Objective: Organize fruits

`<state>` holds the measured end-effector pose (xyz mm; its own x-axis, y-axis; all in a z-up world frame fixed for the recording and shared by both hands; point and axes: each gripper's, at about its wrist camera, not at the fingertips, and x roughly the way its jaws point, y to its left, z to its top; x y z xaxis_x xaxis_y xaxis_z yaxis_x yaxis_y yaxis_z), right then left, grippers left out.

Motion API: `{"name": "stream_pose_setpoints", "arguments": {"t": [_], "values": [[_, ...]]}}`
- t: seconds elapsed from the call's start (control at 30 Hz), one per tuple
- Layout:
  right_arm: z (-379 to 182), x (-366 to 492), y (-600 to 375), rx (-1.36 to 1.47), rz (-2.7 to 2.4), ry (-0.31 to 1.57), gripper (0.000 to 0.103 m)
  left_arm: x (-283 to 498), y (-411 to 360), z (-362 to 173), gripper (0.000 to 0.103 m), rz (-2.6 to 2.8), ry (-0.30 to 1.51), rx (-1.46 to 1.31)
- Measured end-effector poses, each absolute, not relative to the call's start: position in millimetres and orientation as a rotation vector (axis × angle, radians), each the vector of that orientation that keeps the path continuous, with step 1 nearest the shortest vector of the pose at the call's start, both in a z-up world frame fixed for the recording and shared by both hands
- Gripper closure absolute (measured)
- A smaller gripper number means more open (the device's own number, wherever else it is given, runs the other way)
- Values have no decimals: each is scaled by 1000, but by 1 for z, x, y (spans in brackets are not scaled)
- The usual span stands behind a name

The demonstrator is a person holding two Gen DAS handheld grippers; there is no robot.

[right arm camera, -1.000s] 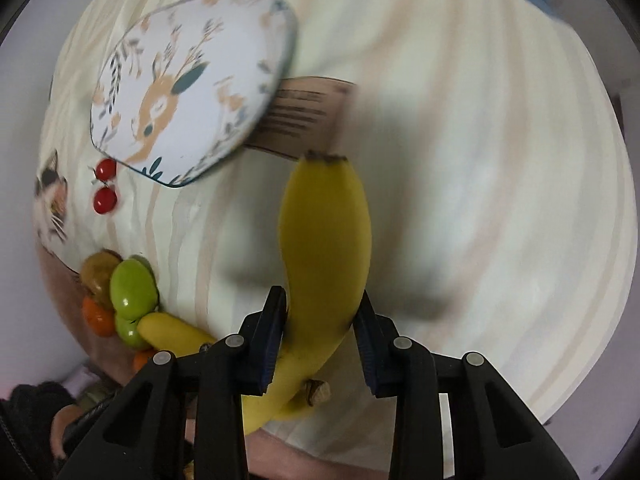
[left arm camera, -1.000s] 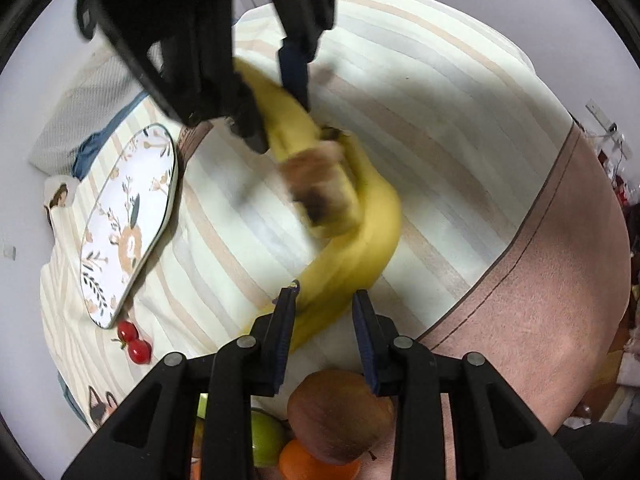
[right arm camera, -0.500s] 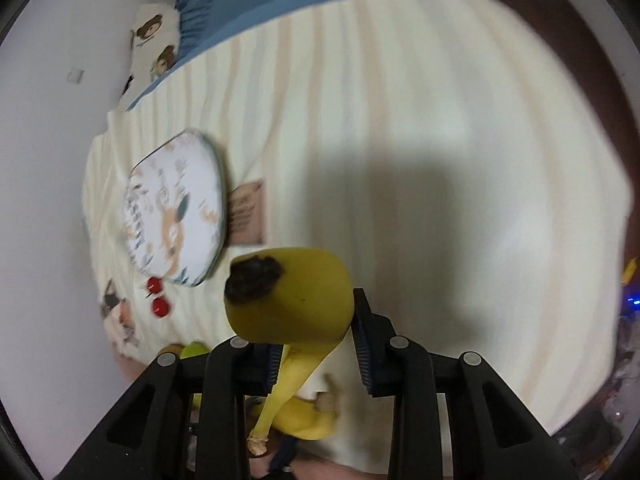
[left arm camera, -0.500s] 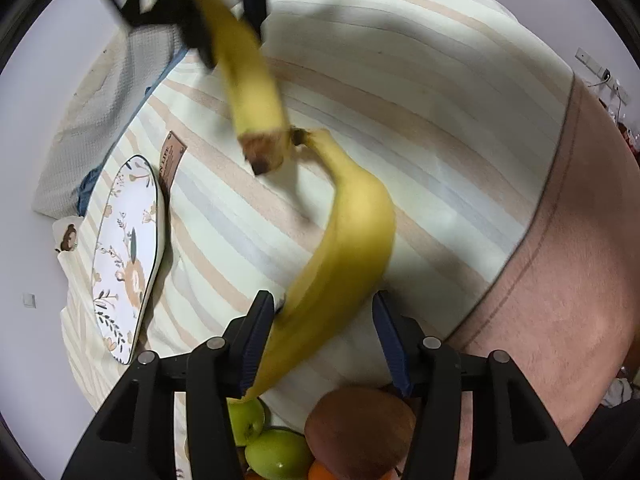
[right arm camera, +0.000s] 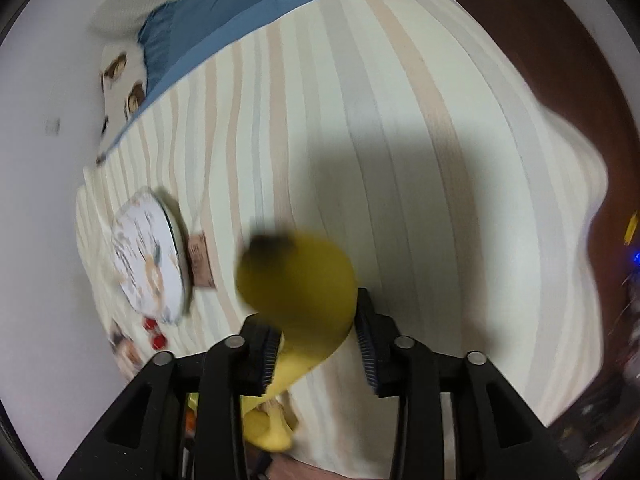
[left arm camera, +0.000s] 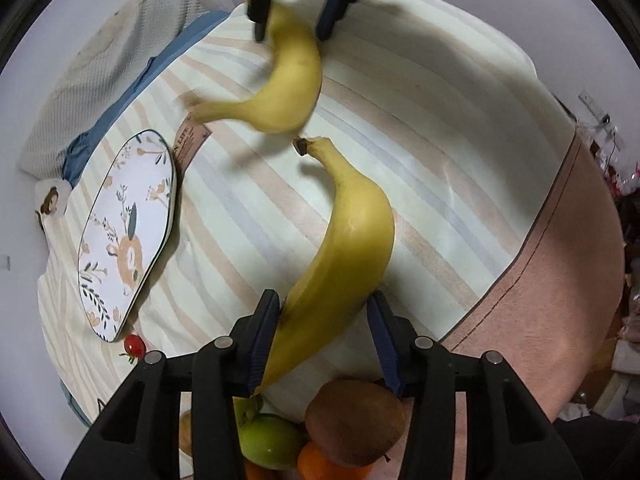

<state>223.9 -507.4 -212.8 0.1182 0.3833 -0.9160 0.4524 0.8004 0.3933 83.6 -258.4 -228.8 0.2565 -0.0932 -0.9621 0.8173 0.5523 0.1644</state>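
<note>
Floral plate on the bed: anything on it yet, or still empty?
Empty. In the left wrist view the floral plate shows only its printed pattern; both bananas are held in grippers, and the cherry tomato lies beside its rim on the bedspread.

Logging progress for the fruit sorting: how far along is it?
Early stage. The patterned plate holds no fruit. In hand: the left gripper holds one banana, and the right gripper holds another banana. Left: the cherry tomato, green apple and kiwi remain unplaced.
</note>
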Motion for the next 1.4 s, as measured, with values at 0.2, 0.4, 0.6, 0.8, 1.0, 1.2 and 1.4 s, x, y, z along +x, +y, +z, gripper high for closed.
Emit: {"name": "stream_pose_setpoints", "arguments": {"t": [0.2, 0.4, 0.6, 0.8, 1.0, 1.2, 1.4], "values": [[-197, 204, -511, 755, -49, 1435, 32, 101, -252, -212, 62, -684, 1208, 639], [-216, 203, -497, 816, -31, 1442, 32, 136, -233, -206, 70, -620, 1344, 399], [-235, 225, -455, 636, -144, 1454, 64, 176, -201, -230, 79, -563, 1495, 170], [-225, 223, -442, 541, -137, 1438, 66, 204, -192, -259, 70, -586, 1608, 15], [-213, 219, -436, 518, -126, 1431, 68, 190, -219, -263, 64, -602, 1533, 204], [-203, 207, -447, 525, -101, 1430, 68, 176, -231, -248, 71, -549, 1448, 313], [-182, 196, -452, 529, -35, 1406, 69, 185, -213, -202, 71, -521, 1400, 202]]}}
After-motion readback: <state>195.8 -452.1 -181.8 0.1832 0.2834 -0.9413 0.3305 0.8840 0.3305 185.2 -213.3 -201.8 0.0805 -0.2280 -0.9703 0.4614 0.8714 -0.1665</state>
